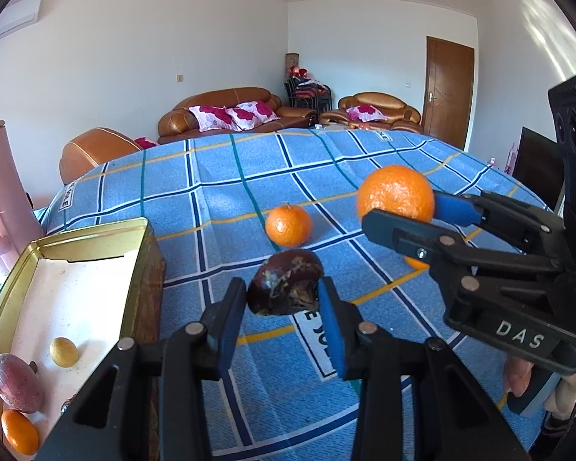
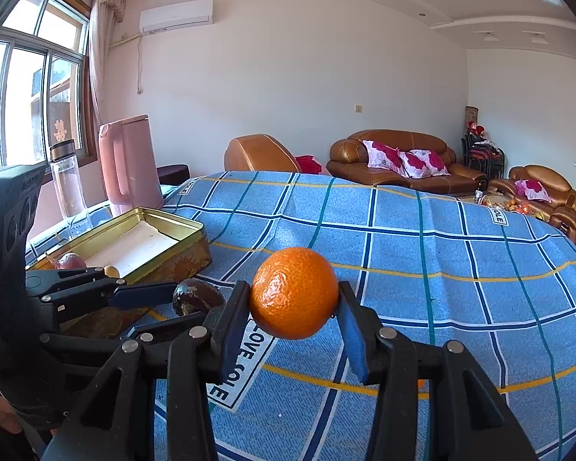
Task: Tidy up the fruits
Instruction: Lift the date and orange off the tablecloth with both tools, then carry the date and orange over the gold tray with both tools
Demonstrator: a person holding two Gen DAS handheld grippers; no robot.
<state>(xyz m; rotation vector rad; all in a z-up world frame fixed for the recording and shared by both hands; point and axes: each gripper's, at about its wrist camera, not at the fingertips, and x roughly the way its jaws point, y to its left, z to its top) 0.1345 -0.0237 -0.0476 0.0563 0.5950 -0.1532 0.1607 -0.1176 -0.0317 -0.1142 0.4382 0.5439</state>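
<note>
Left gripper (image 1: 284, 299) clamped on dark fruit (image 1: 286, 286), raised above table. Right gripper (image 2: 293, 307) clamped on orange (image 2: 293, 294), raised, just right of left.

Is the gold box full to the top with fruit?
No, the gold tin holds only a few fruits at one end, like a small yellow fruit and a pink one; most of its white floor is bare.

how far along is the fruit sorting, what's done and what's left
Done: the gold tin already holds a pinkish fruit, a small yellow fruit and a small orange. In hand: the left gripper is shut on a dark brown fruit, the right gripper on an orange. Left: both need placing, and another orange sits on the blue checked cloth.
</note>
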